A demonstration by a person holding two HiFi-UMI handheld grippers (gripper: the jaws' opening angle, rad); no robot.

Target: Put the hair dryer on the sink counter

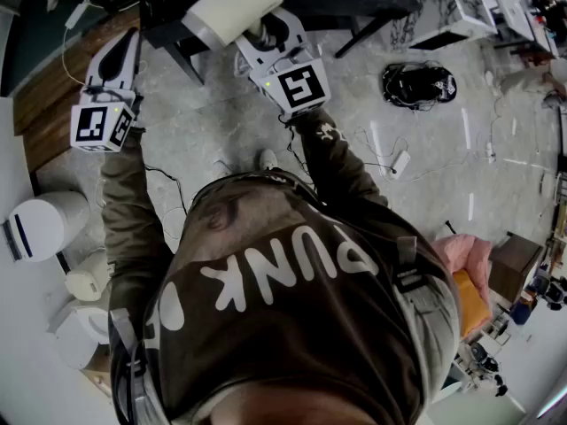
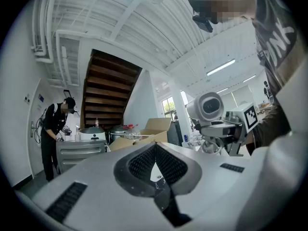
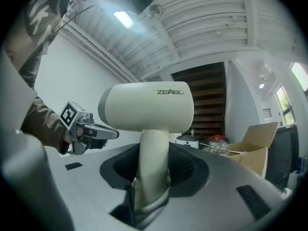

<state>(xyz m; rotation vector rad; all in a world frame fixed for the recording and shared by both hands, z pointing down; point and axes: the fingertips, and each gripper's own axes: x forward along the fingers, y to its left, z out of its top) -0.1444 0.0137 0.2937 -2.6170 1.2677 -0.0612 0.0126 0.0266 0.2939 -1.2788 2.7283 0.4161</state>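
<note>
A cream-white hair dryer (image 3: 147, 107) stands upright with its handle (image 3: 153, 162) clamped between the jaws of my right gripper (image 3: 153, 177). From the head view the hair dryer (image 1: 232, 7) is at top centre, above the right gripper (image 1: 273, 35), which is held out over the floor. My left gripper (image 2: 154, 163) is shut with nothing in it. It is held up to the left (image 1: 129, 38), apart from the dryer. The left gripper view shows the hair dryer (image 2: 210, 107) from its round end, off to the right. No sink counter is in view.
Loose cables and a black coiled bundle (image 1: 418, 84) lie on the grey floor. A white round bin (image 1: 40, 224) stands at the left, and dark table legs (image 1: 186, 56) stand ahead. A person (image 2: 55, 129) stands by a steel cabinet, near cardboard boxes (image 2: 155, 128) and a staircase (image 2: 108, 88).
</note>
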